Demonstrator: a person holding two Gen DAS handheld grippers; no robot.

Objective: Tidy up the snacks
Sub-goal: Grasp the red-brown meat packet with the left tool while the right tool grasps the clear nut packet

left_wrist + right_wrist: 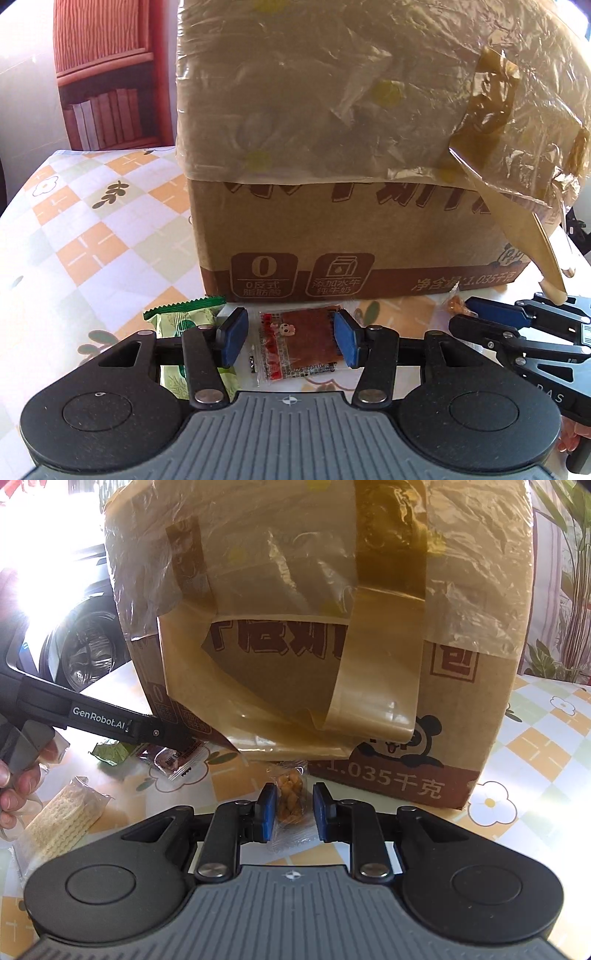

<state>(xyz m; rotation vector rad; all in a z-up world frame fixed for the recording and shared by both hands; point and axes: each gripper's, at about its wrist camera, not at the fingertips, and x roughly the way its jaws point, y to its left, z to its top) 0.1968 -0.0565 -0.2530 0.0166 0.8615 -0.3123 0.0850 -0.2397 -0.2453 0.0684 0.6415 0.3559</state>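
A flat brown and red snack packet (299, 332) lies on the checked tablecloth (92, 240) between the blue pads of my left gripper (290, 338). A gap shows at the left pad, so the jaws stand open around it. A green packet (181, 321) lies just left of that gripper. My right gripper (294, 812) is shut on a small clear packet of orange snacks (290, 794), close to the box front. In the left wrist view that gripper (463, 312) comes in from the right with the orange packet (453, 305) at its tips.
A big cardboard box (461, 709), draped in plastic film and loose tape, stands right behind both grippers. A wrapped stack of crackers (62, 819) lies at the near left, beside a person's hand (14, 782). The left gripper (192, 744) reaches over the brown packet (170, 760).
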